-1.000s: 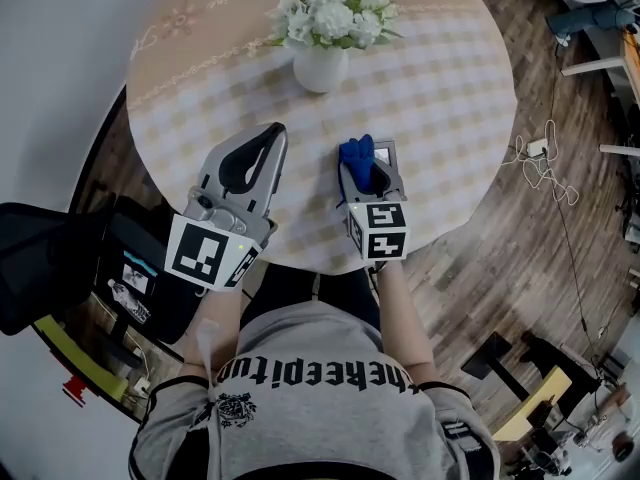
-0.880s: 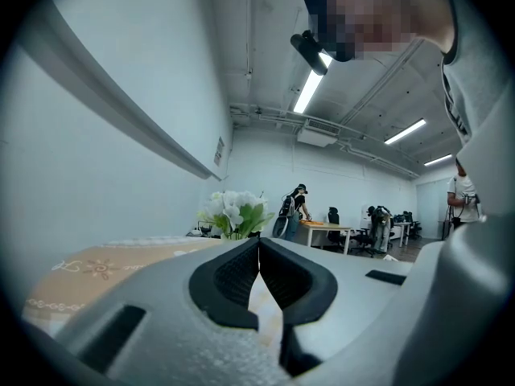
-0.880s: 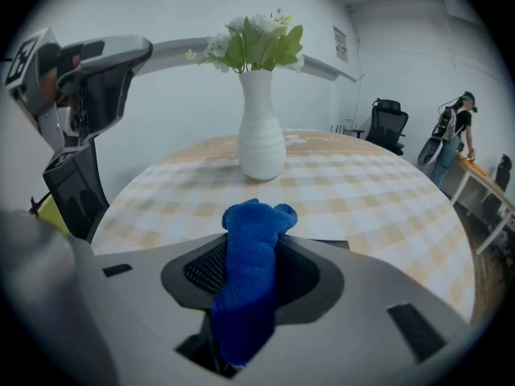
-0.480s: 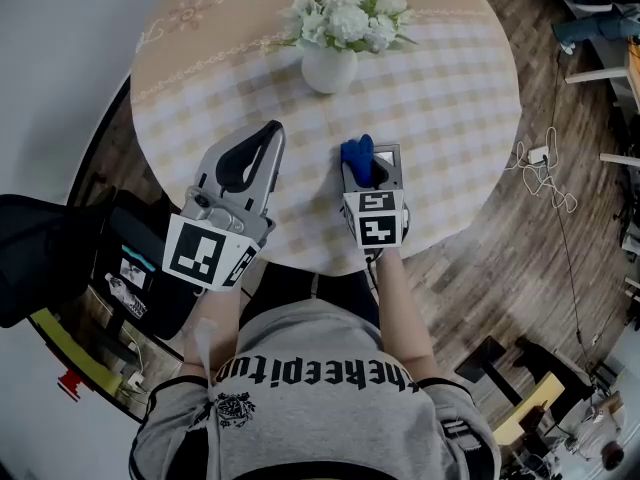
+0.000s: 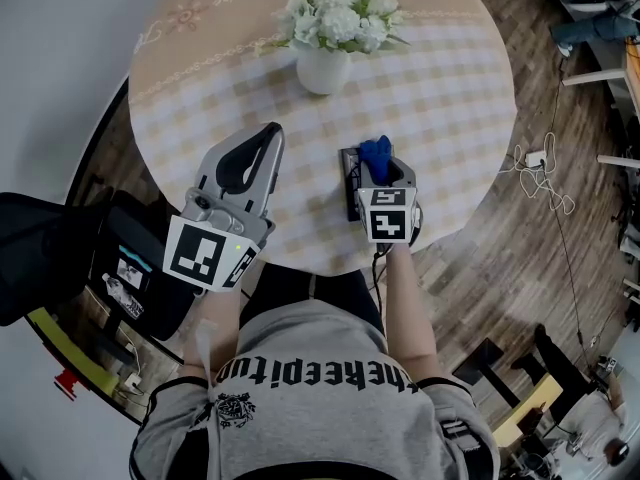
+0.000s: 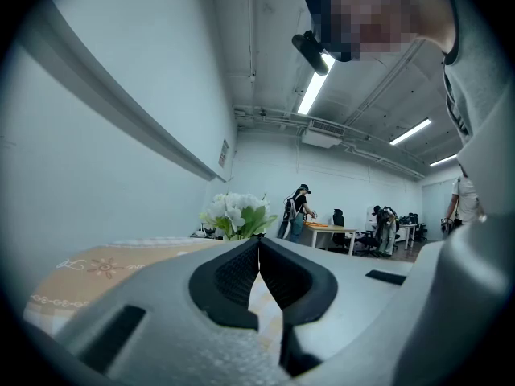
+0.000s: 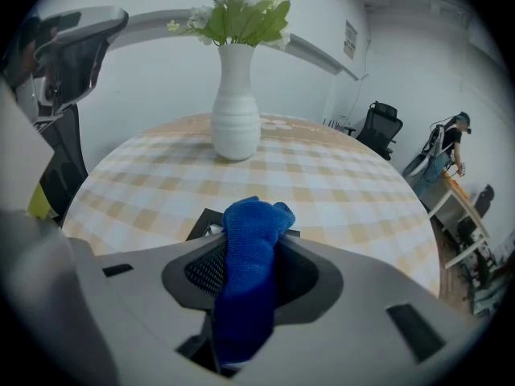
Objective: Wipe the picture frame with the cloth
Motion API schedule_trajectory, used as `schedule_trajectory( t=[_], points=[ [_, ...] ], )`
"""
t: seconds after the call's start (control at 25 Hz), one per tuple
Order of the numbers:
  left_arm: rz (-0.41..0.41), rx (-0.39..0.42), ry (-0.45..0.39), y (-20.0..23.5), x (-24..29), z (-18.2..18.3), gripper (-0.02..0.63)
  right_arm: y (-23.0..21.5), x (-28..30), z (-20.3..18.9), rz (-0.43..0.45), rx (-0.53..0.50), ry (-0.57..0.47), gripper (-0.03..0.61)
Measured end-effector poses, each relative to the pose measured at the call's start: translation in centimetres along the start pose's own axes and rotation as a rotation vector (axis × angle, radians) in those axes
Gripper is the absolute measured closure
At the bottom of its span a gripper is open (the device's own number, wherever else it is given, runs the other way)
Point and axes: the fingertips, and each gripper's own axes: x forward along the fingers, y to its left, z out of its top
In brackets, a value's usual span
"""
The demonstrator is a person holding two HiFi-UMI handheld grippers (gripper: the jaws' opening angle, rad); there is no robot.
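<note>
Here, near edge: the round checked surface (image 5: 450, 98) is cut off just in front of the person's body, and both tools are held over its near part, close to that rim.
Right edge: the rim is curved away to the right of the right tool (image 5: 384, 168), and wooden floor (image 5: 560, 268) is seen beyond it.
Open room: a broad bare stretch of the surface is left to the right and far right, and a bare band is left between the two tools.
Picture frame: the picture frame (image 5: 348, 171) is laid flat near the near rim, right of centre. Only its dark left side and a corner are shown, the rest being covered by the right tool.
Right tool: it is clamped on a blue cloth (image 5: 375, 151), whose bunched end is pushed out past the jaw tips, above the frame. Whether the frame is touched cannot be told.
Left tool: the left tool (image 5: 270, 133) is held over the near left of the surface with its jaws brought together on nothing, apart from the frame.
In the way: a white vase (image 5: 322, 68) of white flowers (image 5: 338, 13) is stood upright at the far middle, well apart from the frame and both tools.
Around: a black chair (image 5: 40, 258) is seen at the near left below the rim, and loose cables (image 5: 540, 163) are strewn on the floor at the right.
</note>
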Motion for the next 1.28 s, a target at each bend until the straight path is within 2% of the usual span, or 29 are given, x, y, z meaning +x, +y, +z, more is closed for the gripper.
schedule_trajectory(
  t=[0.2, 0.36, 0.88, 1.28],
  points=[
    [0.009, 0.001, 0.002, -0.3, -0.1, 0.0, 0.597, -1.6, -0.3, -0.4, -0.027, -0.003, 0.01, 0.43],
    [0.019, 0.001, 0.002, -0.6, -0.3, 0.0, 0.597, -2.6, -0.8, -1.0, -0.037, 0.037, 0.023, 0.43],
    [0.054, 0.004, -0.008, -2.4, -1.1, 0.3, 0.597, -2.3, -1.8, -2.4, 0.009, 0.026, 0.015, 0.43],
    [0.05, 0.007, -0.017, -4.8, -1.5, 0.3, 0.597, -1.9, -3.4, -4.7, 0.054, 0.041, -0.005, 0.43]
  ],
)
